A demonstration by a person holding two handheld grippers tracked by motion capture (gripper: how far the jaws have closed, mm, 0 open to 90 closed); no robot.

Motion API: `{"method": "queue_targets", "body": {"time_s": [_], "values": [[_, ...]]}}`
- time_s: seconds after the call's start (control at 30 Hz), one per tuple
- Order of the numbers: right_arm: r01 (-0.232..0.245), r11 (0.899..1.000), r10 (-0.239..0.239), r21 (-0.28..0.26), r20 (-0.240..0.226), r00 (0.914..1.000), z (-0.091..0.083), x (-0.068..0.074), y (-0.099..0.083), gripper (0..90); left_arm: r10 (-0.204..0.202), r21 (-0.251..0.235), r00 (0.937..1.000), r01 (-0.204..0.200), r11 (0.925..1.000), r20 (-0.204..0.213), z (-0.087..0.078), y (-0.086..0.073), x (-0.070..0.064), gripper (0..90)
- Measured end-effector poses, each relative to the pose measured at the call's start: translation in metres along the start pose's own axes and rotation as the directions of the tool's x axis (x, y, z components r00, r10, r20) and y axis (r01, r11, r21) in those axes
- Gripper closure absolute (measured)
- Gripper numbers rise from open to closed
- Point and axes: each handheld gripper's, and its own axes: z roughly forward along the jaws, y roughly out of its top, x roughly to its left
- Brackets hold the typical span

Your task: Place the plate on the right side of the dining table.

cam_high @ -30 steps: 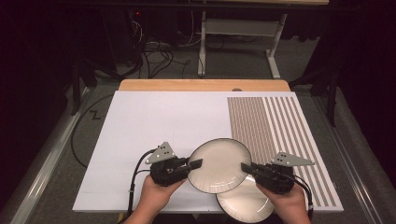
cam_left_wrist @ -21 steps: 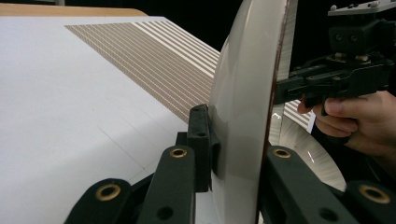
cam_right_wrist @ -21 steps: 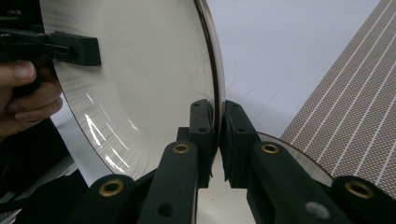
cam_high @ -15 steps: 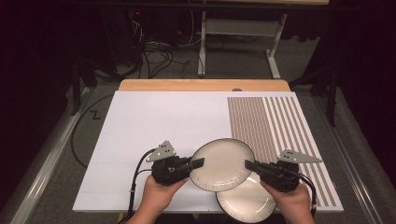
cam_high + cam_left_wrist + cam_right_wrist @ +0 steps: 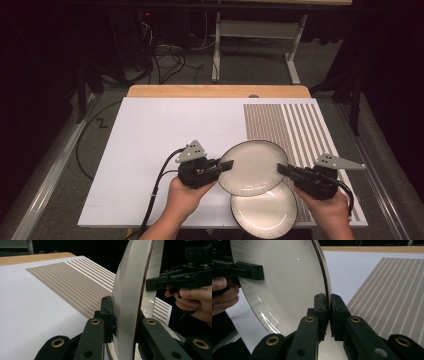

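High view: upper plate point(image 5: 252, 167) lifted off the lower plate point(image 5: 264, 211), which lies on the table point(image 5: 150, 140) at its near edge; left tongs point(image 5: 225, 167) and right tongs point(image 5: 282, 170) clamp opposite rims; lift done, placement left. Left gripper view: left tongs point(image 5: 122, 325) closed on the plate rim point(image 5: 127, 290), right tongs point(image 5: 152, 283) beyond. Right gripper view: right tongs point(image 5: 328, 312) pinch the rim point(image 5: 322, 267); striped mat point(image 5: 394, 290) behind.

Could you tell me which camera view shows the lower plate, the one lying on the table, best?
The high view: the lower plate lies flat near the table's front edge, partly covered by the raised plate held between the left gripper and right gripper. The left gripper view catches just an edge of it below the jaws; the right gripper view adds little.
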Motion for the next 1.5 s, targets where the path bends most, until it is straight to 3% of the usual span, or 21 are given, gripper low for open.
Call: {"method": "queue_targets", "body": {"time_s": [0.37, 0.8, 1.1, 1.5], "values": [[-0.037, 0.999, 0.040, -0.036, 0.078, 0.9961, -0.028, -0.041, 0.009, 86.3, 0.024, 0.060, 0.9991, -0.026, 0.9979, 0.036, 0.058, 0.035, -0.003, 79.3], [-0.107, 0.991, 0.119, -0.078, 0.170, 0.9783, -0.052, -0.085, -0.003, 86.3, 0.031, 0.120, 0.9970, -0.040, 0.9920, 0.071, 0.126, 0.053, -0.001, 77.8], [-0.138, 0.988, 0.149, -0.069, 0.205, 0.9673, -0.053, -0.105, -0.011, 86.6, 0.015, 0.160, 0.9974, -0.026, 0.9867, 0.071, 0.157, 0.050, 0.008, 75.9], [-0.170, 0.985, 0.172, -0.027, 0.248, 0.9534, -0.049, -0.119, -0.025, 86.8, -0.028, 0.241, 0.9971, 0.010, 0.9706, 0.071, 0.186, 0.036, 0.018, 73.6]]}}
